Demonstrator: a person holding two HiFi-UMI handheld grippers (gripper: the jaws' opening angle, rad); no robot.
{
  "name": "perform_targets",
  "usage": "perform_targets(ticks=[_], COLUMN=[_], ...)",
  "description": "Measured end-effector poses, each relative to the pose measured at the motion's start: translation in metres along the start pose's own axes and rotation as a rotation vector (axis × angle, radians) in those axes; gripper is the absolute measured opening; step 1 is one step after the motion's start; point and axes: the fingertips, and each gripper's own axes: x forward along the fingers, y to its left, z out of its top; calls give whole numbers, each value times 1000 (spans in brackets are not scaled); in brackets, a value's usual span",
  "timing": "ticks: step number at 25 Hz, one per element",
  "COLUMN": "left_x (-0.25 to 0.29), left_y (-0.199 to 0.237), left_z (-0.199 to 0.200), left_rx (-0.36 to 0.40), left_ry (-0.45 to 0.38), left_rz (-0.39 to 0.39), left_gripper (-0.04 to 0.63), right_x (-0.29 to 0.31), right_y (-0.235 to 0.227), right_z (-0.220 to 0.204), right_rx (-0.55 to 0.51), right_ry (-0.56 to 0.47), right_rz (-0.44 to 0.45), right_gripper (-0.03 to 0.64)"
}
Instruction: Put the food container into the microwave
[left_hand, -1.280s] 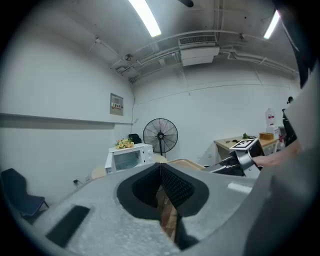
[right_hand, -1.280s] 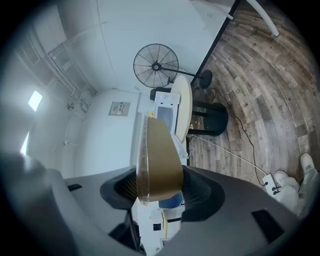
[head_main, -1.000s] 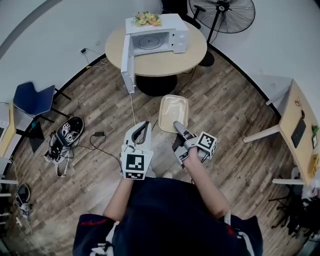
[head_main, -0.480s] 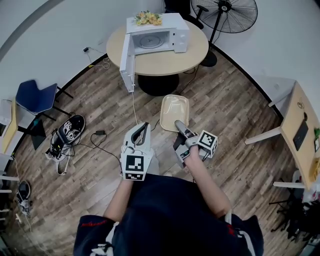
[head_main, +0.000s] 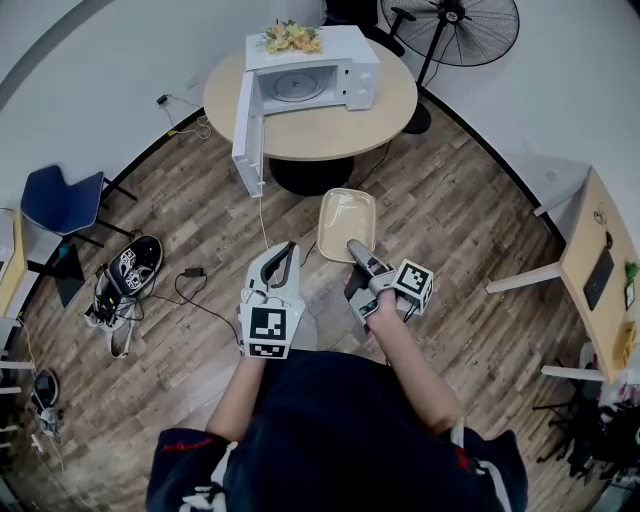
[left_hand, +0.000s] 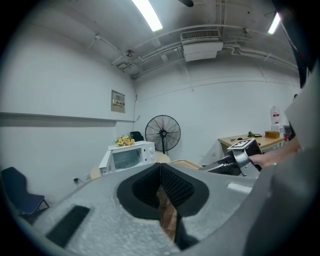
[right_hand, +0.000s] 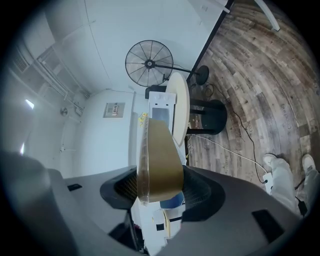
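Observation:
A tan food container (head_main: 346, 224) with a clear lid hangs over the wooden floor, held by its near edge in my right gripper (head_main: 356, 250), which is shut on it. The right gripper view shows the food container (right_hand: 156, 160) edge-on between the pads. A white microwave (head_main: 306, 72) stands on the round table (head_main: 330, 122) ahead, its door (head_main: 246, 130) swung wide open to the left and its cavity showing. My left gripper (head_main: 284, 254) is beside the container at the left, shut and holding nothing. From the left gripper view the microwave (left_hand: 126, 157) lies straight ahead.
Yellow flowers (head_main: 287, 37) lie on top of the microwave. A standing fan (head_main: 454, 28) is behind the table at the right. A blue chair (head_main: 62, 201), shoes (head_main: 127, 275) and a floor cable (head_main: 190, 290) are at the left. A wooden desk (head_main: 600, 270) is at the right.
The person has stepped a little closer to the table, so the microwave and table sit slightly lower and more to the left in view. Both grippers keep their hold and pose.

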Motion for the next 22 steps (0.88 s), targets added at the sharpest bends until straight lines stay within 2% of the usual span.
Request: perform_targets(ticks=[7,22], left_x=[51,137], left_y=[46,145], left_z=[11,19], left_rx=[-3,-15], left_ry=[-7,-17], left_rz=[-10,-64], left_gripper=[17,17], right_x=[58,179], right_y=[17,47], right_z=[28,60], right_rx=[4,12], right_ry=[-11,-55], right_rz=[-10,-21], right_gripper=[233,233])
